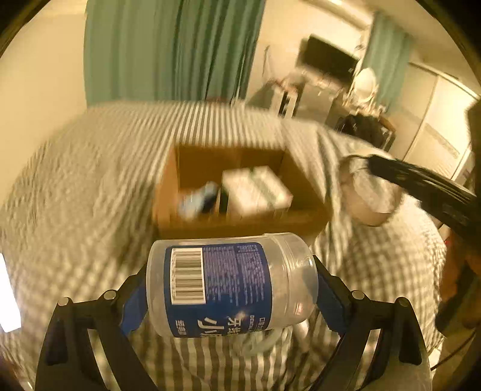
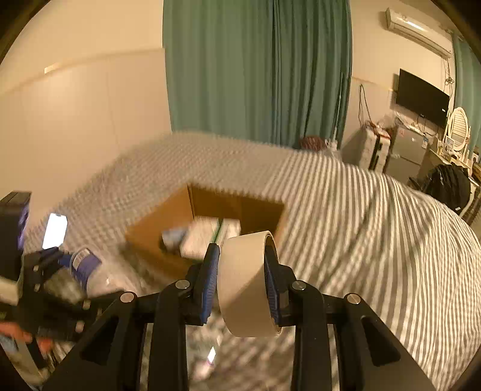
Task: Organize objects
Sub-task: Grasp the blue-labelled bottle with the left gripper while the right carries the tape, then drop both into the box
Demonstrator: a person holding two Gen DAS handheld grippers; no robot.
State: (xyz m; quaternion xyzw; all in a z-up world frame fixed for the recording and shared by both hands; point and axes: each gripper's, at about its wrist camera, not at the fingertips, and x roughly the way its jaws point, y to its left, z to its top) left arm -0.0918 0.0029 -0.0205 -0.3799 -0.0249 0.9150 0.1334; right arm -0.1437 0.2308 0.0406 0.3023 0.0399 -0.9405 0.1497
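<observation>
Bed: a striped grey-and-white cover (image 2: 360, 216) was spread over it, blurred in both views.
Box: an open cardboard box (image 1: 234, 222) was set on the bed, with a white packet (image 1: 255, 189) and a small blue-and-white item (image 1: 198, 198) inside.
Left tongs (image 1: 231, 288): they were closed on a clear jar (image 1: 231, 285) with a blue label, held sideways above the cover, just short of the box.
Right tongs (image 2: 240, 279): they were clamped on a roll of tape (image 2: 246, 282), held on edge near the box.
Room: a green curtain (image 2: 255, 69) was hung behind the bed; a dark screen (image 2: 421, 96) was mounted on the far wall, with an air conditioner (image 2: 418, 27) above it.
Far corner: a white oval mirror (image 2: 458, 126) and a dark bag (image 2: 448, 183) were seen there.
</observation>
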